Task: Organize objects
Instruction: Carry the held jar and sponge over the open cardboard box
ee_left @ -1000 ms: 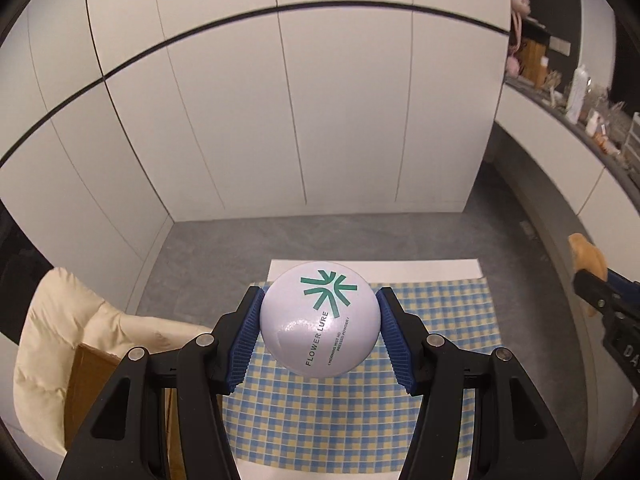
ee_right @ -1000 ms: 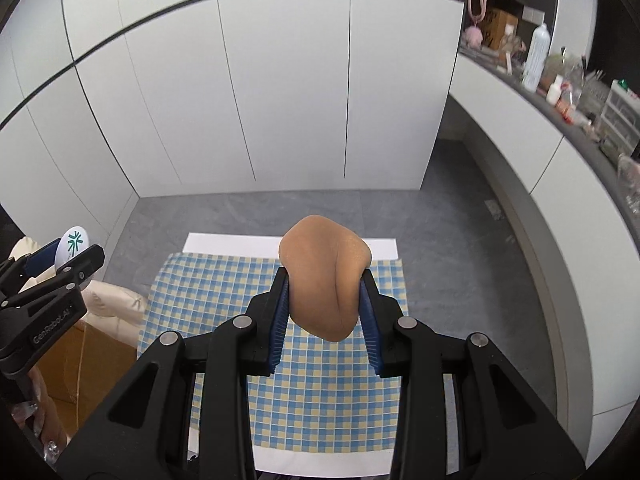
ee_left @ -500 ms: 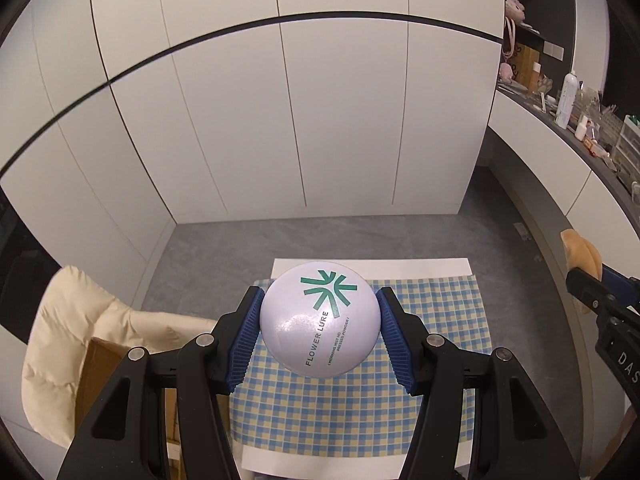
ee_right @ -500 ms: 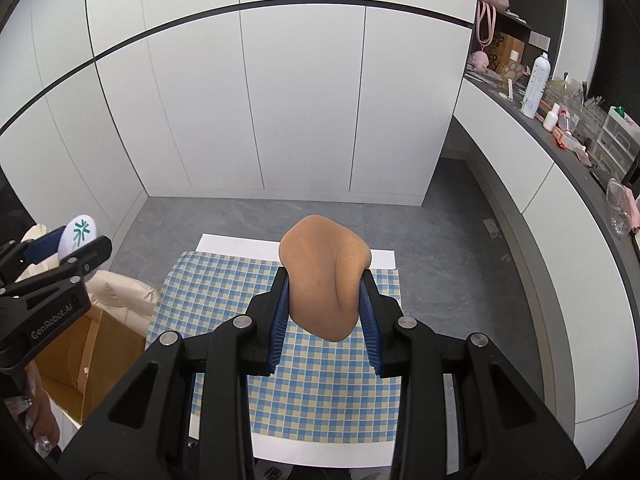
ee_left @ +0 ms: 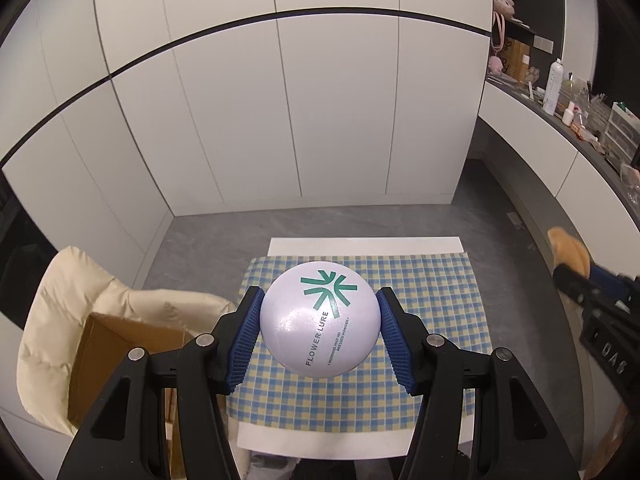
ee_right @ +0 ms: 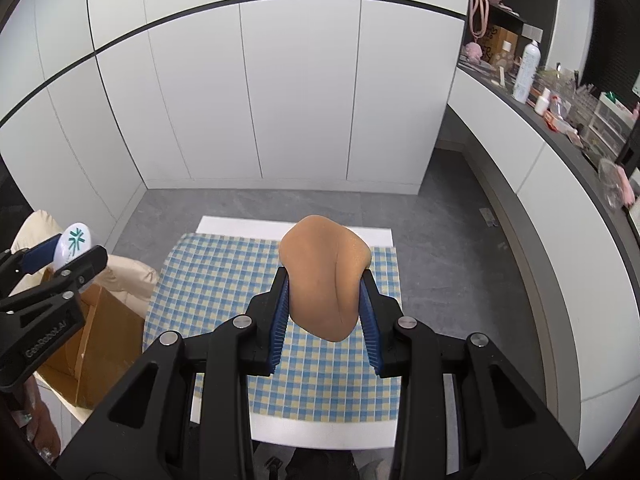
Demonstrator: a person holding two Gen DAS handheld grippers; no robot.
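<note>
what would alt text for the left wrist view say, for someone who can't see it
The left gripper clamps a round white compact printed "FLOWER LURE", held above a blue and yellow checked cloth on a white table. A cardboard box sits on a cream chair at left; the right gripper, holding a tan sponge, shows at the right edge.

From my left wrist camera, the white ball (ee_left: 320,326) covers the middle of the checked cloth (ee_left: 432,304), and the right gripper (ee_left: 576,284) sits blurred at the frame's edge, its sponge (ee_left: 568,252) half hidden. The cardboard box (ee_right: 100,332) is partly behind the left gripper (ee_right: 64,258). The clutter on the shelf (ee_right: 560,120) is too small for me to identify.
</note>
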